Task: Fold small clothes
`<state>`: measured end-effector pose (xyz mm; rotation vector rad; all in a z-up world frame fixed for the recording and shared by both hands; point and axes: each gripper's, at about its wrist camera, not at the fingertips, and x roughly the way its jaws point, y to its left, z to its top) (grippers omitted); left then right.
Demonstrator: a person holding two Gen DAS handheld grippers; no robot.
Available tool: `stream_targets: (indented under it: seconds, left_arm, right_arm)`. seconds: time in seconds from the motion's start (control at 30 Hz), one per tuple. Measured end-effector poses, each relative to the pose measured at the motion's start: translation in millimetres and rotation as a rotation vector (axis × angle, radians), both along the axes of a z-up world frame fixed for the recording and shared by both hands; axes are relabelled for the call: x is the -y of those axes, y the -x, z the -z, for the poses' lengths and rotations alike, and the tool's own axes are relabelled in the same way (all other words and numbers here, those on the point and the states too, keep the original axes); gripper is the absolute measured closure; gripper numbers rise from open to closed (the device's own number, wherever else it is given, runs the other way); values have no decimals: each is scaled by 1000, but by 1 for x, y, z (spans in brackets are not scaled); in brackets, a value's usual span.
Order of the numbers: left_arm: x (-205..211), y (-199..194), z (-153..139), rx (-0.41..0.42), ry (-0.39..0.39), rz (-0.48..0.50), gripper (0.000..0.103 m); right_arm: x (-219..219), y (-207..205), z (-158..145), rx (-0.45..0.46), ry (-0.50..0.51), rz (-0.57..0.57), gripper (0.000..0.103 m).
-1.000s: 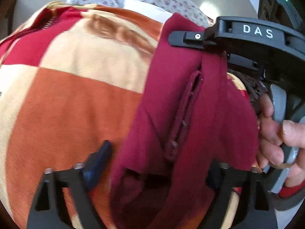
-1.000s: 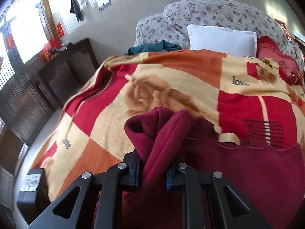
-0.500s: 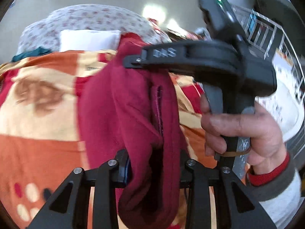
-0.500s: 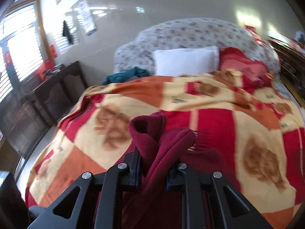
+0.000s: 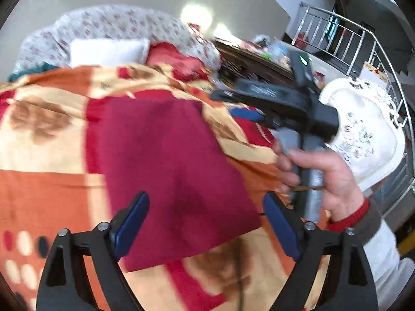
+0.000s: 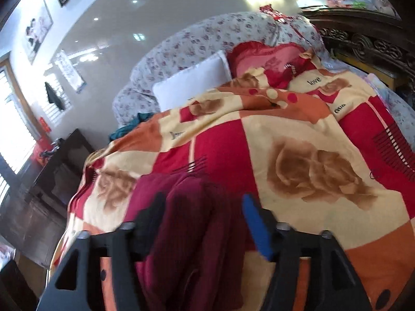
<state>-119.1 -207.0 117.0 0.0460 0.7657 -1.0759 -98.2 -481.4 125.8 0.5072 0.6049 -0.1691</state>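
Note:
A dark red garment [image 5: 168, 160] lies flat on the patterned blanket [image 5: 46, 181] of the bed, seen in the left wrist view. My left gripper [image 5: 205, 223] is open above its near edge, holding nothing. My right gripper [image 5: 233, 103] shows at the garment's far right corner, held by a hand; in its own view the right gripper [image 6: 205, 223] is open, with the garment [image 6: 192, 233] lying loose between and below the fingers.
A white pillow [image 6: 192, 83] and a red cushion [image 6: 267, 59] lie at the bed's head against a floral headboard [image 6: 197, 41]. A dark wooden cabinet [image 6: 52, 171] stands left of the bed. A white ornate chair [image 5: 363, 129] and a metal railing [image 5: 350, 39] stand to the right.
Both grippers were shut on the lifted red garment; now both have opened and let it go. The garment has dropped and lies flat on the blanket.

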Motion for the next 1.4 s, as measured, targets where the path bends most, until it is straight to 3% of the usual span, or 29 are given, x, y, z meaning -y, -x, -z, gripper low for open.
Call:
stream_targets:
  seconds: [0.1,0.17,0.23,0.27,0.37,0.4,0.43,0.53,0.67,0.73,0.77,0.8,0.93,0.97,1.0,1.03,1.13,1.2,1.27,1.33,1.4]
  left_arm:
    - [-4,-12,11,33,-58,-73,14]
    - [5,-19,26,-5,-97,-92,14]
    - [16,-21,39,-18,-119,-66,14]
    - [24,-22,46,-9,-139,-54,14]
    - [42,-14,59,54,-189,-44,14]
    - [46,-10,62,75,-201,-45,13]
    - [51,-8,65,91,-207,-45,11]
    - [60,1,68,141,-237,-56,9]
    - [47,8,59,160,-237,-37,9]
    - [36,11,52,160,-224,-40,9]
    - [31,13,49,168,-214,-44,9]
    - [24,14,46,185,-207,-55,9]
    - [6,15,42,211,-199,-101,9]
    - [5,13,44,192,-203,-110,9]
    - [3,10,46,163,-205,-119,9]
    - [0,9,47,138,-199,-124,9]
    - [-8,8,50,126,-196,-148,9]
    - [-11,4,54,117,-205,-170,9]
    - [-11,-2,59,79,-214,-195,9]
    - [-15,-7,61,41,-215,-218,9]
    - [-20,-10,61,25,-207,-240,9]
  right_arm:
    - [-15,-13,13,-46,-2,-56,21]
    - [-25,-24,19,-64,11,-87,22]
    - [-38,-33,21,-85,86,-119,54]
    - [-42,-38,23,-122,132,-118,84]
    - [-44,-39,22,-157,280,-97,90]
    - [-38,-40,23,-168,361,-37,91]
    - [-26,-44,30,-188,370,12,91]
    - [3,-45,48,-169,141,9,92]
    - [-5,-3,22,-51,41,0,85]
    - [-17,21,10,-30,6,-32,59]
    - [-24,28,7,-23,2,-50,35]
    - [-37,39,5,-13,14,-90,27]
    - [-77,34,21,-106,98,-148,29]
    - [-82,27,31,-149,112,-153,43]
    - [-84,25,38,-179,119,-160,83]
    - [-88,22,43,-206,142,-158,84]
    - [-91,34,37,-173,232,-132,85]
    - [-88,30,53,-212,257,-106,84]
    - [-84,29,64,-219,216,-96,83]
    - [-77,43,56,-164,139,-80,81]
    - [-78,58,46,-146,126,-59,75]
